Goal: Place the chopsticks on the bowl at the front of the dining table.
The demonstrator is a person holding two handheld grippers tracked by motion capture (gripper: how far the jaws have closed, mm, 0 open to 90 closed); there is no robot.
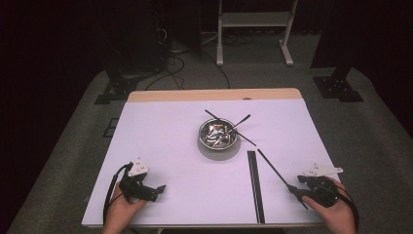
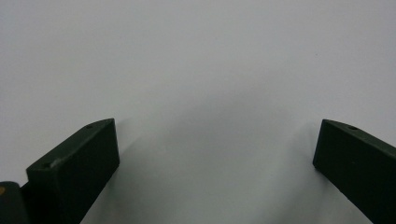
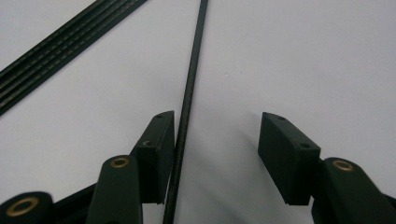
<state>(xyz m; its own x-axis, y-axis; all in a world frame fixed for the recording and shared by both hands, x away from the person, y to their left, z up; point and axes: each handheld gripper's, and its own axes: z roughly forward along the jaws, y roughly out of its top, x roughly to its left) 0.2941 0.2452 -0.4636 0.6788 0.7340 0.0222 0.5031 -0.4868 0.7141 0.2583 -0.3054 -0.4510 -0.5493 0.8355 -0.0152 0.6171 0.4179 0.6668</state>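
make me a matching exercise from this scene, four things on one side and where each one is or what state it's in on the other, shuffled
Things:
1. metal bowl
2. left gripper
3. single black rod
4. bundle of black rods

Places or states:
A. lying between the open jaws of the right gripper
B. open over bare white table
C. mid-table, with sticks across it
D. laid side by side, left of the single rod

Pairs: 1-C, 2-B, 3-A, 4-D
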